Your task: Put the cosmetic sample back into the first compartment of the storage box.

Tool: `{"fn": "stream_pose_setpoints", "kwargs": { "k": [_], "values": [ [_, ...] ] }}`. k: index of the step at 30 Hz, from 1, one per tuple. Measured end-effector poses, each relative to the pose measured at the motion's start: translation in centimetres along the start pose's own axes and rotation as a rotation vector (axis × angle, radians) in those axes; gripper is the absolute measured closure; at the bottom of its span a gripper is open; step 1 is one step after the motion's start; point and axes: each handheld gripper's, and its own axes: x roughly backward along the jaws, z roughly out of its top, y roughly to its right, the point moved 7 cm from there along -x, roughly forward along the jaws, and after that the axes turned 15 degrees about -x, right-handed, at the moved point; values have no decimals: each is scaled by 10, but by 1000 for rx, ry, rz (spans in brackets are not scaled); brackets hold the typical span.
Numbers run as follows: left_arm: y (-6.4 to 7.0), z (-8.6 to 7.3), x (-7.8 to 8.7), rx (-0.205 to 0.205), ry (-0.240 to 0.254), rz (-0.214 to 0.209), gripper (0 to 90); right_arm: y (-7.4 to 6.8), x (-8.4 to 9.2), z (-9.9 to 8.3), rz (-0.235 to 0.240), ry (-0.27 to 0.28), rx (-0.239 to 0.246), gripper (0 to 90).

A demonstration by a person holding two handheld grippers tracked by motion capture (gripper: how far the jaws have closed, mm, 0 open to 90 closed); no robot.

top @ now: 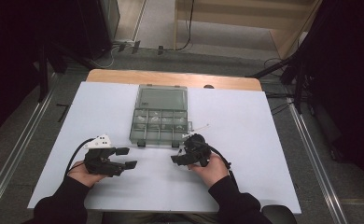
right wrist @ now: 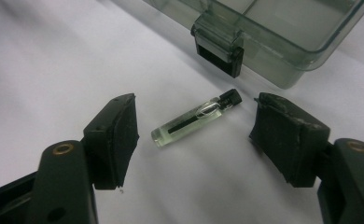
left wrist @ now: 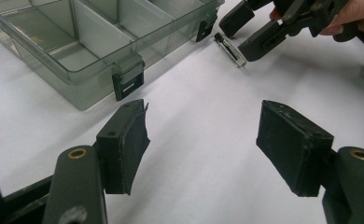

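High view: open compartment box [top: 159, 116] mid-table on the white sheet [top: 264, 140]. Left gripper [top: 126, 157] idles to the left, right gripper [top: 178, 156] sits at the box's near right corner.

Left gripper view: own jaws wide apart, nothing between them. Right gripper [left wrist: 245, 32] hovers over the vial [left wrist: 229, 49] beside the right-hand latch [left wrist: 203, 30].

Right gripper view: vial [right wrist: 196, 119] lies flat on the sheet, just off the box wall [right wrist: 283, 60], between the open jaws, untouched.

Step looks like pre-grasp. Next: lower, square the pads across the vial body, close gently; glass may roll or slip.
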Motion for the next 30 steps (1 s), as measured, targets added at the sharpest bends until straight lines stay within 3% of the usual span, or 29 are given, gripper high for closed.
{"fn": "stream_pose_setpoints", "kwargs": {
  "k": [16, 19, 24, 30],
  "values": [
    [0, -1, -4, -11, -12, 3, 327, -6, -4, 2, -117, -12, -17, 404],
    [0, -1, -4, -10, -15, 5, 327, -5, -3, 3, -139, -22, 13, 452],
    [-2, 0, -2, -9, -4, 22, 326, -5, -2, 3, -165, -36, 19, 550],
    [-3, 0, -2, -2, 2, 26, 327, -3, 0, 2, -170, -74, 40, 759]
  ]
}}
